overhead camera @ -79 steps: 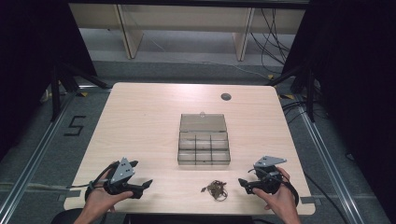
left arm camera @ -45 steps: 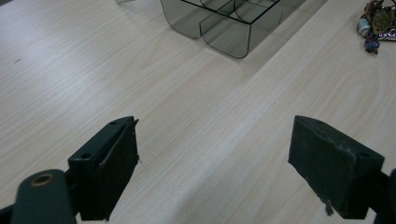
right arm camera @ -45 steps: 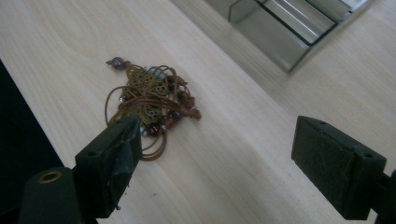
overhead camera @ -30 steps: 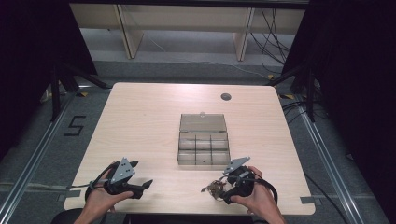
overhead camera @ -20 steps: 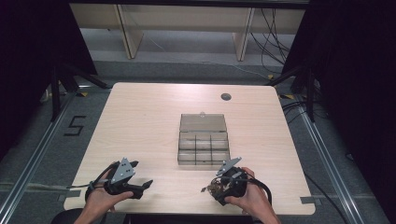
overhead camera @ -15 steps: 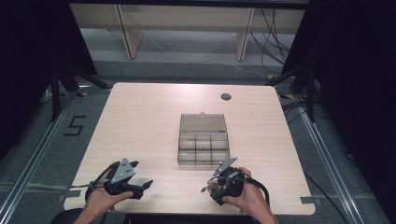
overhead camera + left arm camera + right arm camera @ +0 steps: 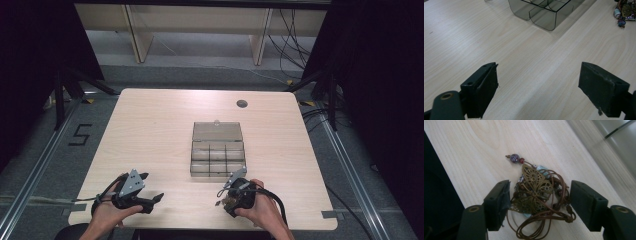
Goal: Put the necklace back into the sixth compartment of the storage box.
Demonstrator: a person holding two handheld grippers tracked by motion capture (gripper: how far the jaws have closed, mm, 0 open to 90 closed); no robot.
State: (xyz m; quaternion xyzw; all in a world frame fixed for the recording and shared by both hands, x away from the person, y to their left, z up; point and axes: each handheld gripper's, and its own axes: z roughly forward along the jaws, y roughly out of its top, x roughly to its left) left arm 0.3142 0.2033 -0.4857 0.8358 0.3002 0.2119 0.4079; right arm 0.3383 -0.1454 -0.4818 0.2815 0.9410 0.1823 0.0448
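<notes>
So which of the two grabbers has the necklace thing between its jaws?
The right gripper: its open jaws straddle the brown cord necklace with the brass butterfly. The left gripper has bare table between its jaws.

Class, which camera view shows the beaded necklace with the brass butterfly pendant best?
The right gripper view: the necklace lies close up between the open jaws, with its filigree pendant, cord and beads clear. The left gripper view catches a few beads at its top right corner. The high view gives a tiny tangle by the right gripper.
</notes>
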